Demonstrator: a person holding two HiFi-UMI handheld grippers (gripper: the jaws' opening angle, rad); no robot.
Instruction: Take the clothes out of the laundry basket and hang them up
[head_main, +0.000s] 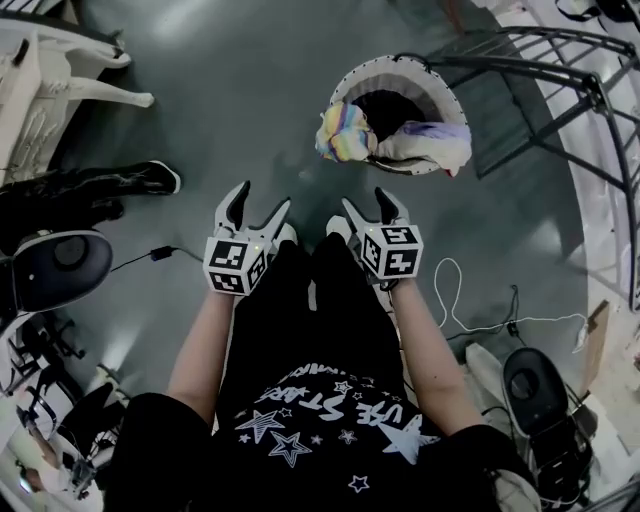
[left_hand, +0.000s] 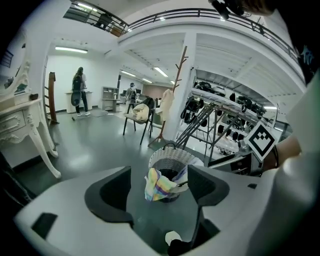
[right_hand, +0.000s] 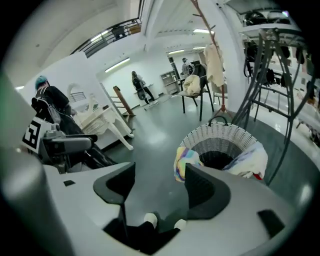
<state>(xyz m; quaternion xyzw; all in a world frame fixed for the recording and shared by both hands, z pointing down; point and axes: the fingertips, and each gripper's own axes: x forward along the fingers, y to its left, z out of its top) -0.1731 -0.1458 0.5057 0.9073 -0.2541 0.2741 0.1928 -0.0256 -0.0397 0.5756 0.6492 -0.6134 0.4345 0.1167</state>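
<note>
Clothes are lying in the wicker laundry basket (head_main: 400, 66) on the floor ahead, a rainbow-striped cloth (head_main: 342, 132) draping its left rim and a white garment (head_main: 432, 146) its right. I am holding my left gripper (head_main: 263, 198) and right gripper (head_main: 367, 200) wide and empty, well short of it. Tugging one piece sideways is, I judge, risking tipping the basket.

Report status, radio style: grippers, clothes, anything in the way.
Left gripper open, empty. Right gripper open, empty. Clothes draped over basket rim, untouched. Nothing blocking the basket.
</note>
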